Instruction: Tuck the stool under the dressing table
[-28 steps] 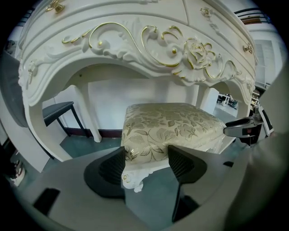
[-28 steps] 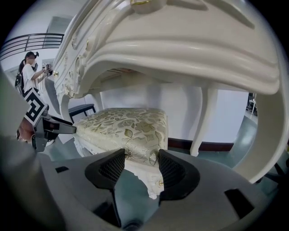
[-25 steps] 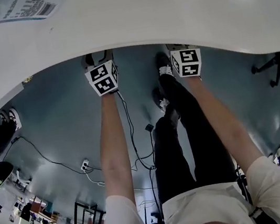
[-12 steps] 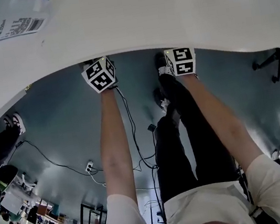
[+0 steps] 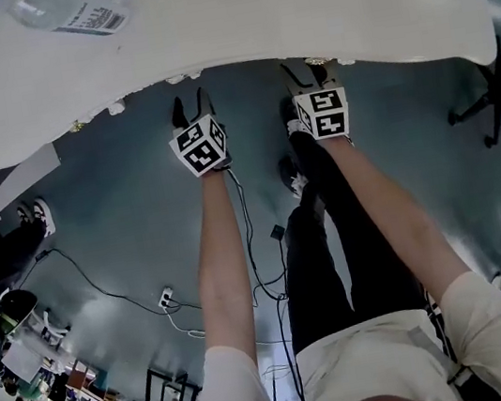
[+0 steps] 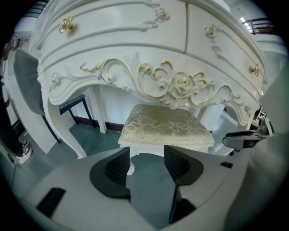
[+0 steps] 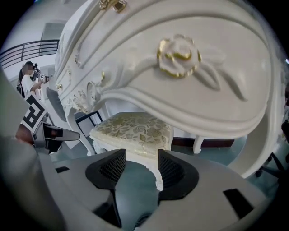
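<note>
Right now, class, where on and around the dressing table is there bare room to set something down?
The tabletop is bare from its middle to its right end; only a plastic bottle sits at the far left. Below, the stool occupies the knee space, and cables cross the floor nearby.

I record a grey-green floor (image 5: 111, 218) bearing the white counter (image 5: 296, 16), with the stool (image 6: 165, 126) standing under its front edge and loose black cables (image 5: 250, 242) nearby. One clear labelled bottle (image 5: 71, 6) lies on the countertop's left end.
</note>
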Available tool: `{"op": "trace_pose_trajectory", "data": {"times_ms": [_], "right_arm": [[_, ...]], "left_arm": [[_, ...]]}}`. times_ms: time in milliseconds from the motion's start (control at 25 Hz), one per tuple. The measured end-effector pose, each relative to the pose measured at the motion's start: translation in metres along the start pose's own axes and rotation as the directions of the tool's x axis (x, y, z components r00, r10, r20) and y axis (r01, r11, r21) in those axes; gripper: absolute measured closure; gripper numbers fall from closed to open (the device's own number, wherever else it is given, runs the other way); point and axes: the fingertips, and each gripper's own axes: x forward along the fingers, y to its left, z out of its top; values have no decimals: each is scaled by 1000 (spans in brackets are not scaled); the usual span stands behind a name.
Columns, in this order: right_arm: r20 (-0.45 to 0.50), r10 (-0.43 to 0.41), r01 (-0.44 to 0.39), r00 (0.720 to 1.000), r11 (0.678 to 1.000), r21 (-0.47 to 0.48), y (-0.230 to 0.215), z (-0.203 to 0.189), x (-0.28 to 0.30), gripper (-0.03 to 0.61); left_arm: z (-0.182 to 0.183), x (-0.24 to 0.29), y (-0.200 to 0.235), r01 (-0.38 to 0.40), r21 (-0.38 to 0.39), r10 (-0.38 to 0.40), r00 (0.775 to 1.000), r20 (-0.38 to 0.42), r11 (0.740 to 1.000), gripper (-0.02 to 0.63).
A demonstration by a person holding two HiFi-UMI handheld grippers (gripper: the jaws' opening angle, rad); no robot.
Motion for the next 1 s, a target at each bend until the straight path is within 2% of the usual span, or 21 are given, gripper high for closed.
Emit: {"op": "trace_pose_trajectory", "data": {"times_ms": [200, 400, 640, 1000], "right_arm": [[-31, 11, -11, 999, 1000, 0, 24, 21, -48, 328], [-64, 24, -25, 998, 1000, -3, 43, 29, -122, 328], [-140, 52, -55, 989, 998, -17, 57, 40, -195, 328], [-125, 89, -94, 988, 995, -39, 97, 98, -290, 328]], "left_arm": [[21, -61, -13, 20, 1, -20, 1000, -7, 1000, 368], [36, -126, -31, 56, 48, -55, 998, -24, 997, 368], [57, -184, -55, 76, 50, -76, 997, -1, 996, 368], [67, -295, -83, 84, 21, -84, 996, -8, 996, 364]]}}
